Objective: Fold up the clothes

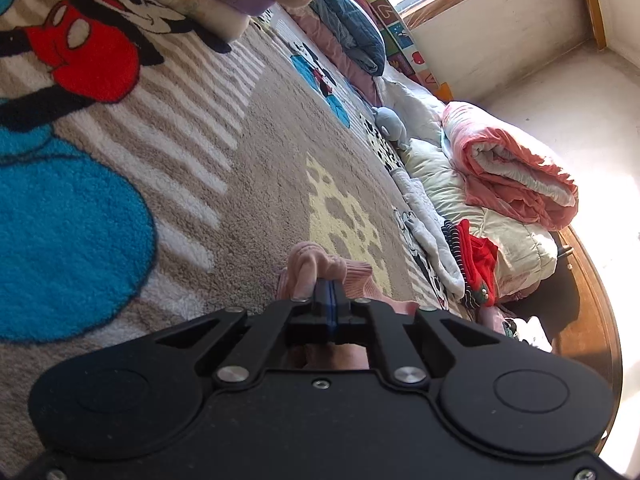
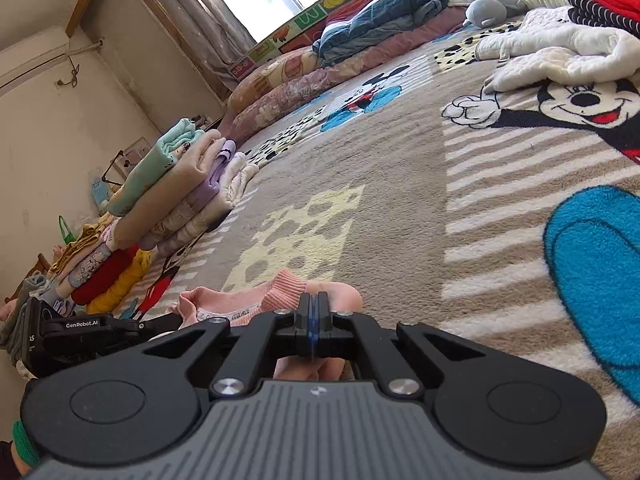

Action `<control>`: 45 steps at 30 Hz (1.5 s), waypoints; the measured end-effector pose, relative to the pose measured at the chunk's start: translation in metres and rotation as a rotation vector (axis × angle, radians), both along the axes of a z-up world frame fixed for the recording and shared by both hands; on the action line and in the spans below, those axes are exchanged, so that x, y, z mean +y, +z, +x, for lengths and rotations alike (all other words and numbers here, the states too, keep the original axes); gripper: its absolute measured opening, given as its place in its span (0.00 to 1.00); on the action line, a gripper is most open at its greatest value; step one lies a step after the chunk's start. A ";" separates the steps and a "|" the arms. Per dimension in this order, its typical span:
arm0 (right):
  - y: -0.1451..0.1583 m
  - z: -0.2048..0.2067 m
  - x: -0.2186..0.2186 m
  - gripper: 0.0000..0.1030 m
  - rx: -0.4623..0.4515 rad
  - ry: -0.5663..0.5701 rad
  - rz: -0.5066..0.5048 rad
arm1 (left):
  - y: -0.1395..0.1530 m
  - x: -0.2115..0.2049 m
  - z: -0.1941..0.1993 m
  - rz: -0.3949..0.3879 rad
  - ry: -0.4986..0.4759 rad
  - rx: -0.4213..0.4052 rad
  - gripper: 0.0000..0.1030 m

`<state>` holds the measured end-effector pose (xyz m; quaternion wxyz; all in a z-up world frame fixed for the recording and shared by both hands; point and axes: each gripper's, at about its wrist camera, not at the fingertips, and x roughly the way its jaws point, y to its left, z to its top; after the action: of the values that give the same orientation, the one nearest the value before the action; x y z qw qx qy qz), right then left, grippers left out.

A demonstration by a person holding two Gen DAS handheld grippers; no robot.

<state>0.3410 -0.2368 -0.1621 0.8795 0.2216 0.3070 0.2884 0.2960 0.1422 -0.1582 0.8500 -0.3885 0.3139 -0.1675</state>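
Sock [image 2: 240,304]: pink, lying on the blanket [image 2: 400,200], near.
Left gripper [image 1: 330,292]: pinching one end of the sock.
Right gripper [image 2: 314,306]: clamping the other end.
Stack [image 2: 188,192]: folded clothes sitting far left.

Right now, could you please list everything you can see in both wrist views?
pink socks: two, pink, on the blanket, pinched by both grippers
cartoon blanket: one, beige, striped, underneath everything
folded stack: one, mint, beige and lilac, left in right view
red and yellow clothes: small pile, beside that stack
plush toy: one, grey, far edge
blue quilt: one, far edge
coral quilt: one, rolled
left gripper: shut on sock
right gripper: shut on sock
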 end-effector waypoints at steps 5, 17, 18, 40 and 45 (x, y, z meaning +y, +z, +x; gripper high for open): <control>0.022 -0.014 0.006 0.22 -0.136 0.012 -0.040 | 0.037 -0.015 -0.015 0.183 0.021 -0.212 0.48; 0.003 0.004 0.012 0.24 -0.017 0.011 -0.055 | 0.017 -0.058 0.001 0.545 -0.113 -0.172 0.51; 0.003 0.004 0.011 0.24 -0.018 0.011 -0.051 | 0.018 -0.055 -0.002 0.537 -0.091 -0.183 0.51; -0.001 0.002 0.004 0.29 -0.020 -0.014 -0.028 | 0.018 -0.072 -0.008 0.676 -0.194 -0.223 0.51; 0.011 -0.017 -0.004 0.34 -0.102 -0.053 -0.008 | 0.030 -0.071 -0.027 0.676 -0.168 -0.264 0.51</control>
<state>0.3242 -0.2403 -0.1514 0.9021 0.2111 0.2572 0.2747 0.2692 0.0709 -0.1281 0.9467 -0.0339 0.2701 -0.1723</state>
